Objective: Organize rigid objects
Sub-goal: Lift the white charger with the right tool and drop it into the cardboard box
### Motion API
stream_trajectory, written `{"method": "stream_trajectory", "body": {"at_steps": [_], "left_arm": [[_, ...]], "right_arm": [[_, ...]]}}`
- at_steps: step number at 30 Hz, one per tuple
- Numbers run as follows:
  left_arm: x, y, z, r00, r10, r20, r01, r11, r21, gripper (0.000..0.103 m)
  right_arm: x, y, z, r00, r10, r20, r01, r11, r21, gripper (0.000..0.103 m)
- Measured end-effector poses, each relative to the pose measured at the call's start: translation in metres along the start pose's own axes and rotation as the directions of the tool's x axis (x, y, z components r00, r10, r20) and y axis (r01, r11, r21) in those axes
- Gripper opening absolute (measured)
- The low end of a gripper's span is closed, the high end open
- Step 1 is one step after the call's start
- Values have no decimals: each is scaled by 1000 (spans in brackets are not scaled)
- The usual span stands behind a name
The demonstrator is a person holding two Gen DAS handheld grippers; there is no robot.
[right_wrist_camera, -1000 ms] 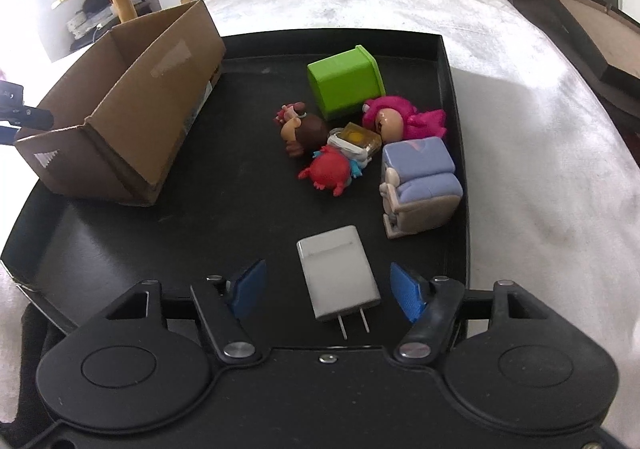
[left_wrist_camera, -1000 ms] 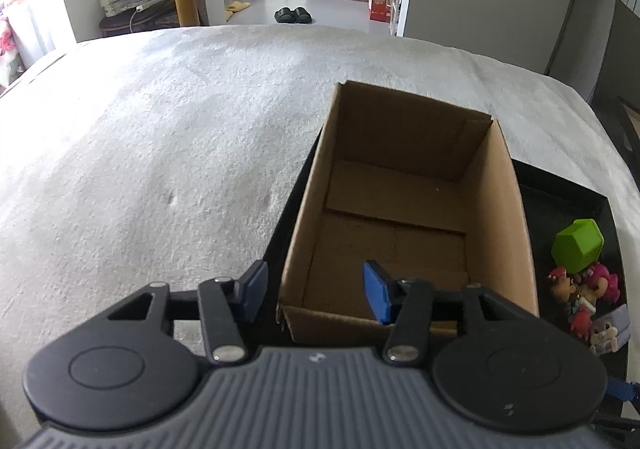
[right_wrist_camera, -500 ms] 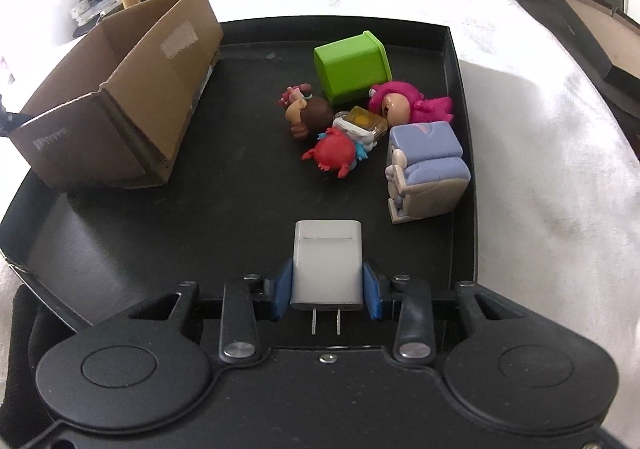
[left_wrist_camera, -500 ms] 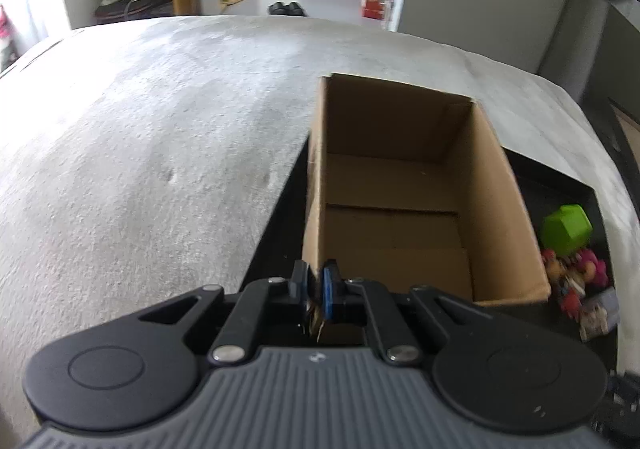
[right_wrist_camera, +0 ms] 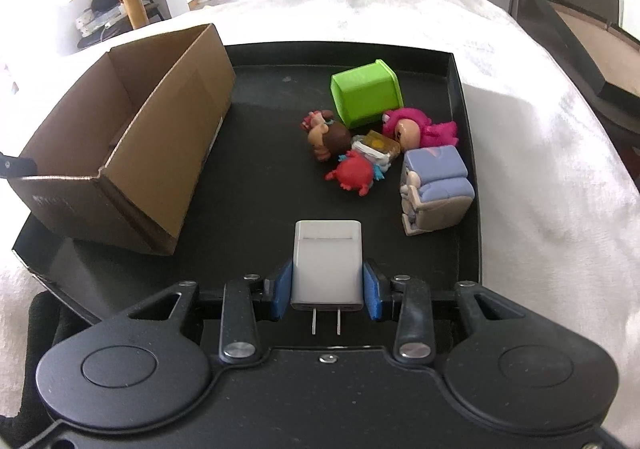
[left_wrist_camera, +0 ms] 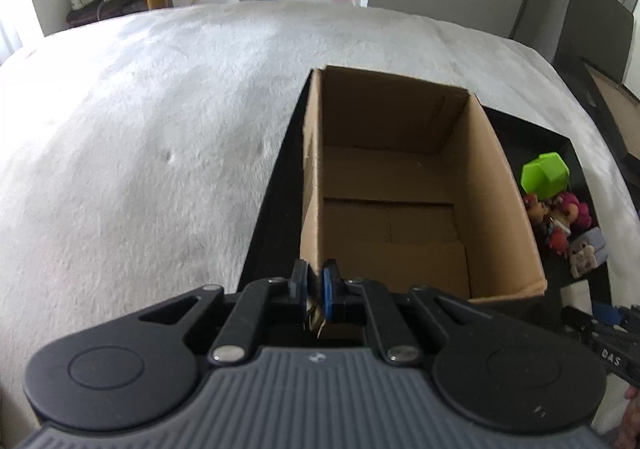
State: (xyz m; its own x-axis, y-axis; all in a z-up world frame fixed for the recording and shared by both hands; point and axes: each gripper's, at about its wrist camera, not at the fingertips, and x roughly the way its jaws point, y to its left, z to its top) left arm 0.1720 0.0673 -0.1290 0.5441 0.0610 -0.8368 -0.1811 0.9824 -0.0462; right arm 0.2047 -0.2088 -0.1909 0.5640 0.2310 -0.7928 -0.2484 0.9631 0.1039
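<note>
**A:** Start from your left. What is different from a second ago?

**B:** My left gripper (left_wrist_camera: 315,285) stood wide at the near end of the open brown cardboard box (left_wrist_camera: 404,185). Now it is clenched on the box's near left corner, one blue pad outside the wall and one inside, with the cardboard pinched between them. The box is empty and sits at the left side of the flat black tray (right_wrist_camera: 260,177).

**A:** And to the right of the box?

**B:** The white rectangular wall charger with two metal prongs (right_wrist_camera: 327,264) lay free on the tray between the open pads of my right gripper (right_wrist_camera: 327,291). Those pads have closed on its two long sides, so I am now grasping it, prongs pointing back at me. It is near the tray's front edge, right of the box and well apart from it. I cannot tell whether it has cleared the tray floor.

**A:** Further right?

**B:** The pile has not shifted: a lime-green plastic cube (right_wrist_camera: 366,93) farthest from the box's near end, a brown-haired little figure (right_wrist_camera: 328,135), a red crab-like toy (right_wrist_camera: 354,173), a pink plush-looking figure (right_wrist_camera: 420,129), and a lilac-and-beige blocky toy (right_wrist_camera: 434,185) closest to the tray's right wall.

**A:** So what does that mean for the job?

**B:** I'd say one hand steadies the box while the other has the first item ready to carry over and drop in. Nothing is sorted yet.
</note>
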Motion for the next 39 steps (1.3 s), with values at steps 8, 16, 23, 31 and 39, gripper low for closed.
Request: {"method": "stream_trajectory", "body": {"at_steps": [8,16,23,31,39], "left_arm": [[1,4,-3,999,18,35,-17,999,-29,7],[6,17,-2,999,-21,39,25,996,-85,8],[6,31,-4,997,-49,67,58,986,-153,9],[6,38,-7,992,-80,101,96,981,-168,9],[2,47,-10,989,-101,109,122,971,-207,10]], "right_arm": [[-5,3,3,999,-39,14,40,999,-36,36],[-15,9,19,997,-62,46,63,998,-21,36],[-20,18,33,995,-75,67,76,997,-14,37],[-35,40,50,990,-91,108,98,993,-59,37],[-39,67,68,987,-74,144,88,991,-97,37]]}}
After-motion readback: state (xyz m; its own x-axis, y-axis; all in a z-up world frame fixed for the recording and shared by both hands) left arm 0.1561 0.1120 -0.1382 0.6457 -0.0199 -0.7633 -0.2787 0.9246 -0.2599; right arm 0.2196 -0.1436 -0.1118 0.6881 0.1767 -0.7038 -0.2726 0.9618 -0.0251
